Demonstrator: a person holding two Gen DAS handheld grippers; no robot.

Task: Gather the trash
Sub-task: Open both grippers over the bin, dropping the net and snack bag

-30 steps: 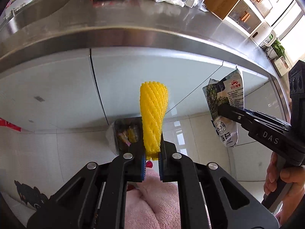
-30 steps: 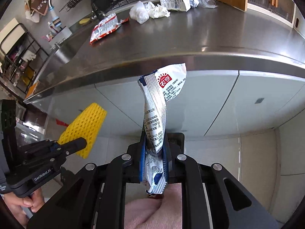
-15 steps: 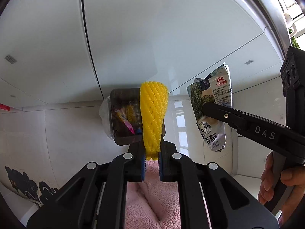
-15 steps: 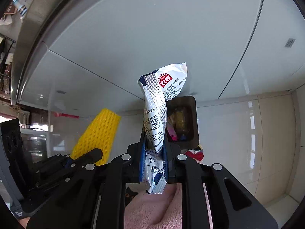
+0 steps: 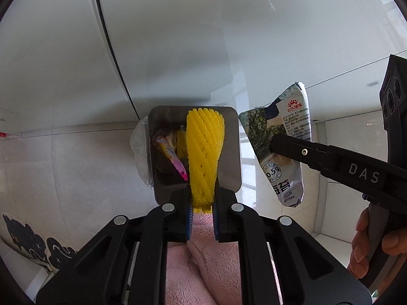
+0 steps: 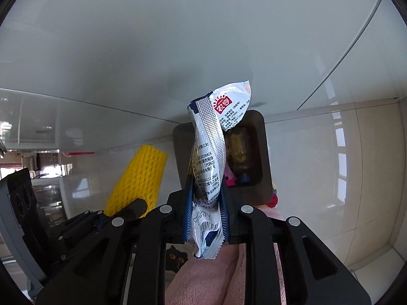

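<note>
A dark rectangular trash bin [image 5: 230, 152] with a clear liner stands on the floor, seen from above, with wrappers inside. My left gripper [image 5: 203, 193] hangs over the bin, shut on a yellow foam net [image 5: 204, 147]; its jaws are starting to open. My right gripper [image 6: 206, 190] holds a silver and white snack wrapper [image 6: 208, 152] above the bin [image 6: 264, 152]. Its jaws are opening, with the wrapper still caught between the pads. In the left wrist view, the right gripper [image 5: 273, 145] and the wrapper [image 5: 282, 147] sit just right of the bin. The right wrist view shows the foam net [image 6: 140, 178] left of the bin.
White cabinet doors [image 5: 165, 38] rise behind the bin, above a pale tiled floor [image 5: 89, 165]. Black cat-shaped stickers [image 5: 25, 241] lie at the lower left. Pink fluffy fabric [image 5: 203, 267] fills the space below my left gripper. A hand [image 5: 376, 249] grips the right tool.
Both grippers have sunk from counter height toward the floor; the steel counter has left view and the bin looks much larger. The right jaws now stand a little wider.
</note>
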